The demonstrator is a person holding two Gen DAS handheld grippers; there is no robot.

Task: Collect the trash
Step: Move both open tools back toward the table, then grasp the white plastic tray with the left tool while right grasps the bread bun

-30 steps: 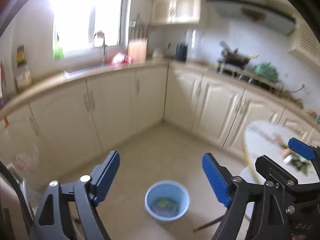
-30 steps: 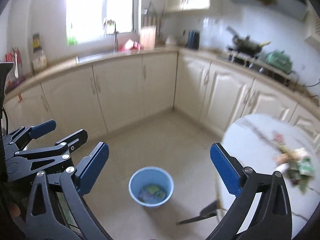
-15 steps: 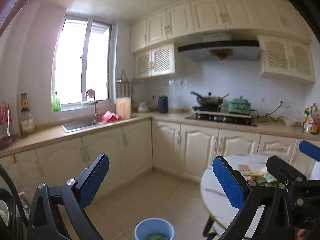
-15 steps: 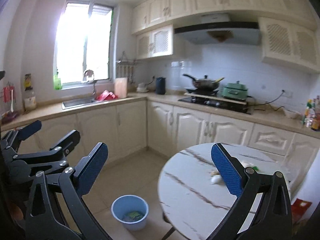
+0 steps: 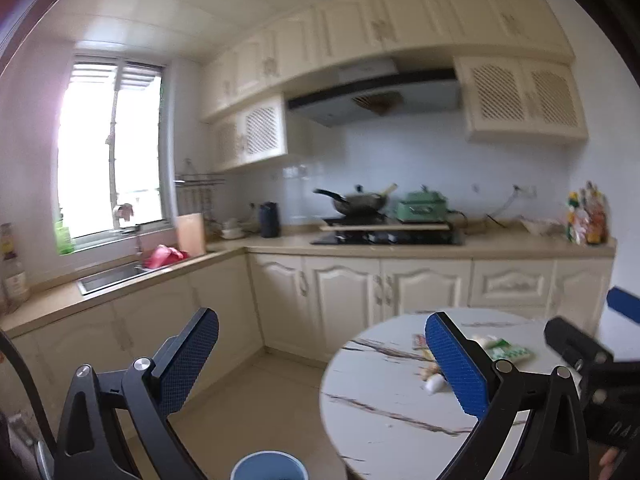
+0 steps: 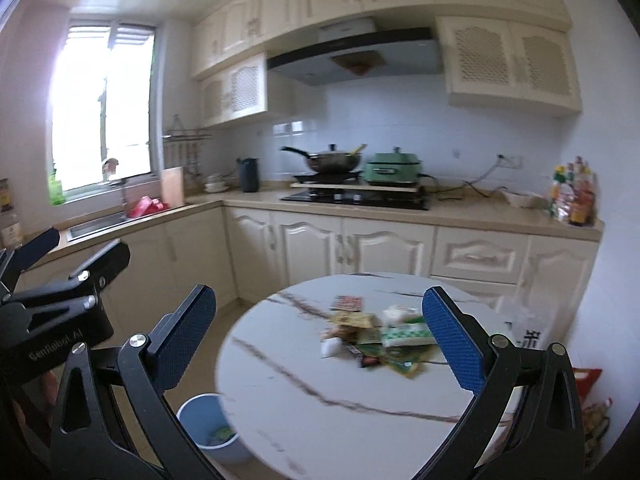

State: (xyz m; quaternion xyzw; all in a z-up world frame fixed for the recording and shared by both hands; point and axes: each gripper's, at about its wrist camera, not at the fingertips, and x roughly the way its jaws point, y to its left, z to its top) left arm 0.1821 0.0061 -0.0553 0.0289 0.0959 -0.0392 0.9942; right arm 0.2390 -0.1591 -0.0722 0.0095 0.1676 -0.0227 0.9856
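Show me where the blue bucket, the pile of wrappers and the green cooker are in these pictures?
Blue bucket [image 6: 208, 428]: right wrist view, on its inner wall.
Pile of wrappers [image 6: 376, 338]: right wrist view, on the middle of the heap on the round table.
Green cooker [image 6: 394, 168]: right wrist view, on its front side.

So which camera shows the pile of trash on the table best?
The right wrist view: the trash pile lies in the open between the pads. In the left wrist view a pad covers part of it.

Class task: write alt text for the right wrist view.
An open hand-held gripper points at mixed wrappers and scraps littering a round white marble-patterned table. A light blue plastic bucket stands on the floor, cream kitchen cabinets behind.
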